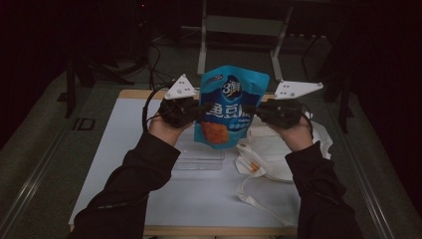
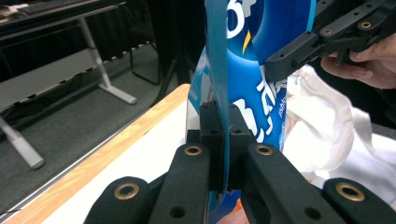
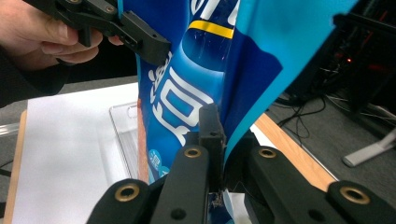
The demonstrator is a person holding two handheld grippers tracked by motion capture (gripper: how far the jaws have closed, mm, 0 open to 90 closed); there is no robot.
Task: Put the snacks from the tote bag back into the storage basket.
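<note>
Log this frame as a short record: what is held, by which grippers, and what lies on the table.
held item: blue snack bag, upright, lifted above the table
left gripper: shut on the bag's left edge
right gripper: shut on the bag's right edge
on table: clear plastic tray; white cloth bag at right
surface: white mat on a wooden table

The room is dim, its walls lost in darkness beyond the worktop [image 1: 124,149], which has a white surface with a light wooden rim along its far and near edges. Grey carpet floor [image 1: 45,149] surrounds it. Past the far edge stands a grey metal table frame [image 1: 241,30] with splayed feet, seen again in the left gripper view. Black cables [image 1: 154,59] trail over the floor near the far left corner, and a small red light [image 1: 143,6] glows there.
</note>
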